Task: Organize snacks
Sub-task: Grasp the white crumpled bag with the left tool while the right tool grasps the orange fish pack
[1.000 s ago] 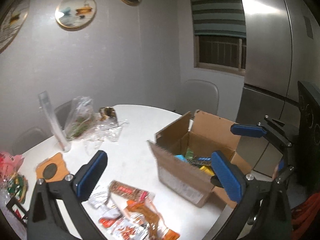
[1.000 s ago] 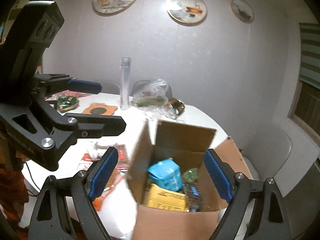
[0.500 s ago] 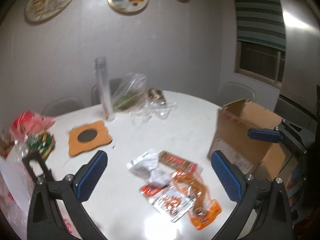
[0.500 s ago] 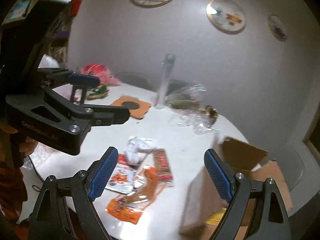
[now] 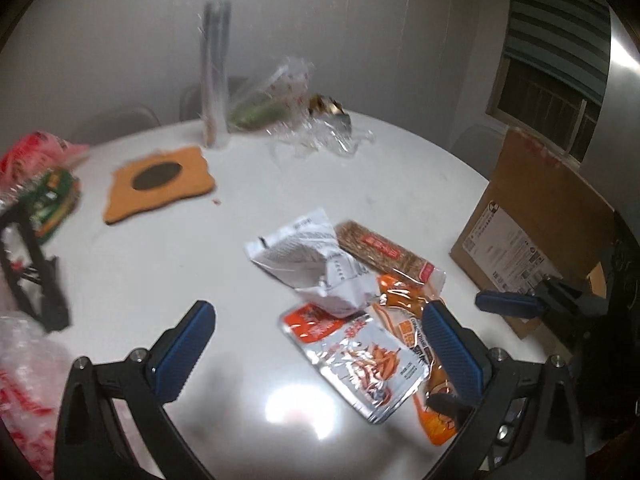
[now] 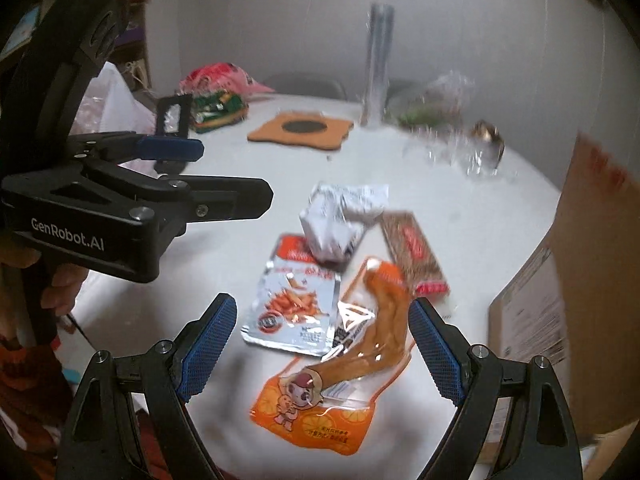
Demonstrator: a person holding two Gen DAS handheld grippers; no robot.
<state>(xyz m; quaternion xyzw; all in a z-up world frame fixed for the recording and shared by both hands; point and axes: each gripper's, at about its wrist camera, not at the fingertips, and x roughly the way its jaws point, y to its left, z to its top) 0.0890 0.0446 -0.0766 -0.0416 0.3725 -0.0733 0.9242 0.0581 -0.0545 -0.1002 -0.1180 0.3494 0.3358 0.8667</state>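
Clearly "GenRobot.AI" on left claw [image 6: 168, 148]

My white round table [image 5: 152, 280] has a cluster of snack packs in the middle: a crumpled white pouch [image 5: 308, 256], a brown bar [image 5: 380, 252], a silver-red pack [image 5: 356, 356] and an orange one [image 6: 340, 376]. The cardboard box [image 5: 532, 220] sits at the edge, the orange mat [image 5: 160, 180] further back, plus a blurry clear bag [image 5: 276, 104], greens inside I think.

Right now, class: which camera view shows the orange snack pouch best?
The right wrist view: the orange pouch lies whole and unobstructed between the open jaws, cartoon label visible. In the left wrist view the pouch is partly hidden behind a jaw and overlapped by the silver packet.
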